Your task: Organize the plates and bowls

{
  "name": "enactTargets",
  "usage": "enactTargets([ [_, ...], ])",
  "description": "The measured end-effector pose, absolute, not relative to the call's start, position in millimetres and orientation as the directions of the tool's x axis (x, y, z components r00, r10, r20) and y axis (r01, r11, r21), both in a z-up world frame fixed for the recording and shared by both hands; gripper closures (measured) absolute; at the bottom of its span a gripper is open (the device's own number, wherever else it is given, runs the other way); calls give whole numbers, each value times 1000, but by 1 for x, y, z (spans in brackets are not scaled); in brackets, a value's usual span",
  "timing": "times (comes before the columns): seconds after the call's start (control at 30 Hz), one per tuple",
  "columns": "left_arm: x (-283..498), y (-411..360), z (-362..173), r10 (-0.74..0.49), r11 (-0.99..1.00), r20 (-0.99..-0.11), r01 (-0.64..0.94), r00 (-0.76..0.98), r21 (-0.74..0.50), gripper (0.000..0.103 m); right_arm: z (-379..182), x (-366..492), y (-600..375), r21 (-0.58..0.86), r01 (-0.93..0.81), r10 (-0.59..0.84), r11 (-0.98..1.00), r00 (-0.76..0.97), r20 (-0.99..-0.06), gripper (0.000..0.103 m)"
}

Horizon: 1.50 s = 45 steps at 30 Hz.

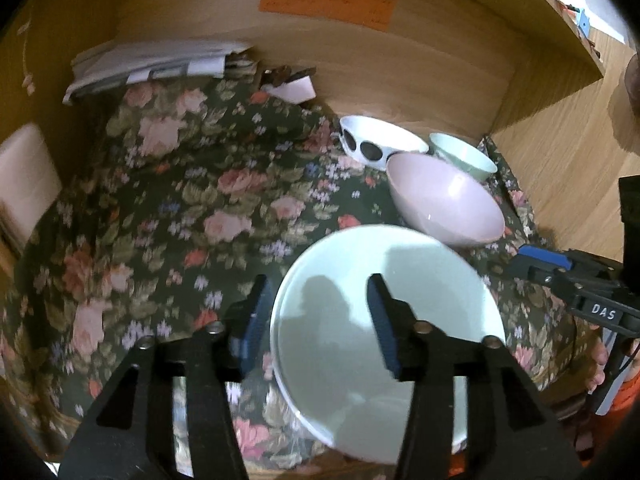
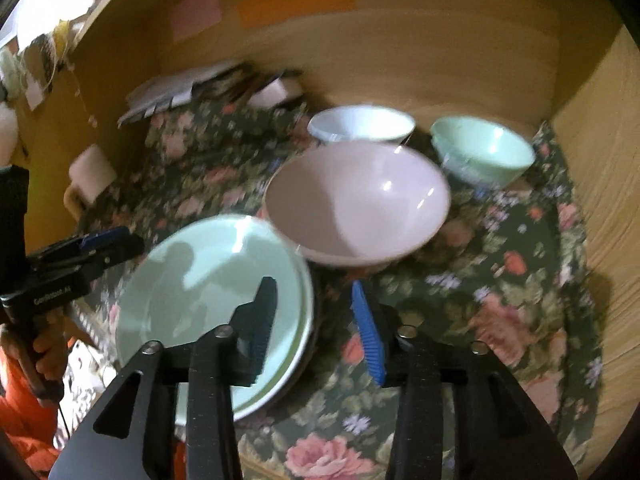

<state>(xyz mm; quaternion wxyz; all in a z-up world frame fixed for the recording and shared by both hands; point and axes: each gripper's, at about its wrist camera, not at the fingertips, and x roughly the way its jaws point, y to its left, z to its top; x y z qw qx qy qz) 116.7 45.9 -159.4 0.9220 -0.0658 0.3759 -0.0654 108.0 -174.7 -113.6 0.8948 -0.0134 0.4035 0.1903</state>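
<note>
A pale green plate (image 1: 384, 320) (image 2: 208, 288) lies on the floral cloth at the near edge. Behind it stand a pink bowl (image 1: 444, 208) (image 2: 356, 204), a white bowl with black spots (image 1: 376, 140) (image 2: 360, 124) and a small green bowl (image 1: 464, 156) (image 2: 484, 152). My left gripper (image 1: 320, 312) is open, its fingers astride the plate's left rim. My right gripper (image 2: 316, 316) is open, its fingers astride the plate's right rim, empty. Each gripper shows at the other view's edge, the right one (image 1: 560, 276) and the left one (image 2: 100, 248).
The floral cloth (image 1: 180, 208) covers a wooden desk nook with walls at the back and right (image 1: 560, 168). A paper stack (image 1: 152, 64) and small clutter sit at the back left. A white mug (image 2: 88, 176) stands at the left. Coloured notes (image 1: 324, 0) hang on the back wall.
</note>
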Motion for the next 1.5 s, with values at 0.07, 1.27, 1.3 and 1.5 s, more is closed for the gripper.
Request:
enactTargets([
  [0.07,126,44,-154,-161,985,-680,69,715,-160,46,-105,113,-180,128,-327,319,936,638,-701,58],
  [1.27,271,-43,-182,-225,966,-787,239,574,-101,45,-157,205,-220,188,-183,262,965,598,-758,49],
  [1.3,272,-44,-184,-226,965,-792,244,568,-101,47,-159,206,-220,194,-188,269,963,589,-762,53],
  [1.5,276,-50,-193,-255,954,-812,271,525,-125,63,-168,209,-216,210,-218,298,953,553,-778,66],
])
